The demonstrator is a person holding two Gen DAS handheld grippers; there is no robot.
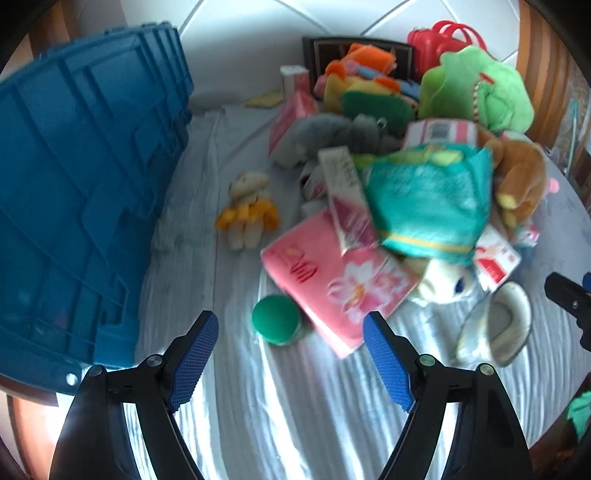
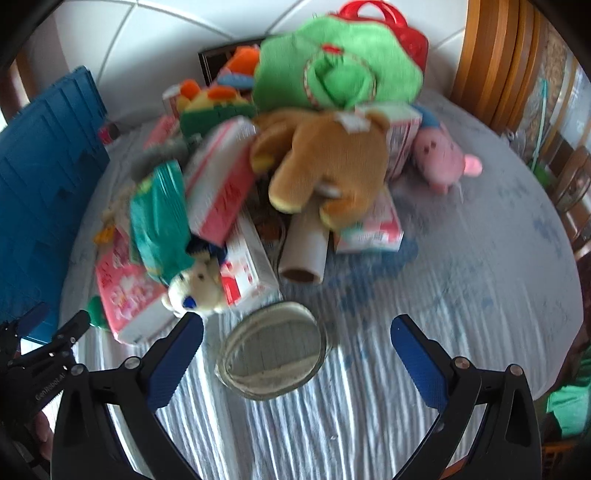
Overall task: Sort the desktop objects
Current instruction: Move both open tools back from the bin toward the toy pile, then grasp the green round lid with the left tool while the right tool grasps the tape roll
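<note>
A blue crate [image 1: 85, 192] is standing at the left of the table [image 2: 480, 295]; its inside is not showing. A dark box [image 1: 321, 55] at the back is holding bright plush toys [image 1: 362, 81]. The rest of the pile [image 1: 388, 192] is lying loose beside it. The left gripper [image 1: 290, 354] and the right gripper [image 2: 297, 363] are both hanging with jaws apart, holding nothing; a glass jar [image 2: 273, 350] is lying just ahead of the right one.

A home, by the look of it: a round tabletop [image 2: 480, 258] under a striped grey-white cloth, heaped with plush toys [image 2: 325, 162] and tissue packs [image 1: 332, 280] beyond the claws, wooden chair backs [image 2: 491, 66] at its far edge, and white floor tiles [image 1: 240, 33] behind.
</note>
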